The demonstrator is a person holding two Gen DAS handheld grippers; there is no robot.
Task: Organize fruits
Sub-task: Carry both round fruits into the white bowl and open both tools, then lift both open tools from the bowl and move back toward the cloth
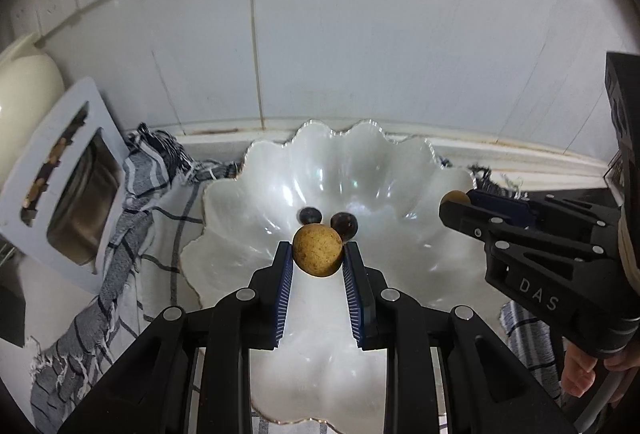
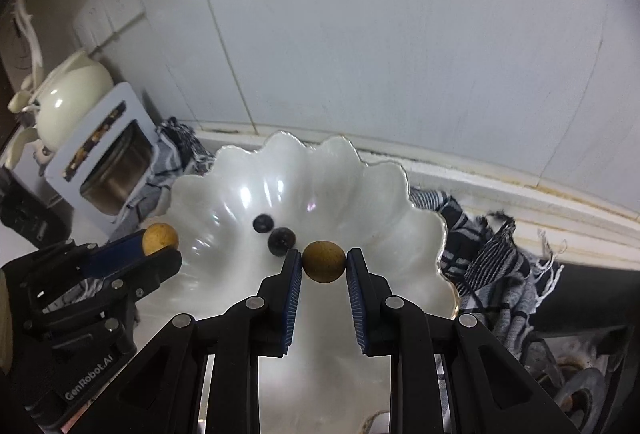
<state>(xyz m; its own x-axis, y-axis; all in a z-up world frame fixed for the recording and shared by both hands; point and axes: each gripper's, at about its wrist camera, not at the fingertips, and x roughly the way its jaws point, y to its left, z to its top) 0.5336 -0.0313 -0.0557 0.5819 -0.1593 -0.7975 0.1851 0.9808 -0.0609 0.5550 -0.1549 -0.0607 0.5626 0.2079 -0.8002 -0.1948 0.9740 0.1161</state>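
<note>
A white scalloped bowl sits on a checked cloth and holds two dark round fruits. My left gripper is shut on a tan round fruit above the bowl's middle; it also shows in the right wrist view at the bowl's left rim with its fruit. My right gripper is shut on a second tan round fruit above the bowl; in the left wrist view it holds that fruit at the right rim.
A grey-and-white checked cloth lies under the bowl. A white box with a metal container leans at the left, a cream teapot behind it. A white tiled wall stands close behind. A stove burner is at the right.
</note>
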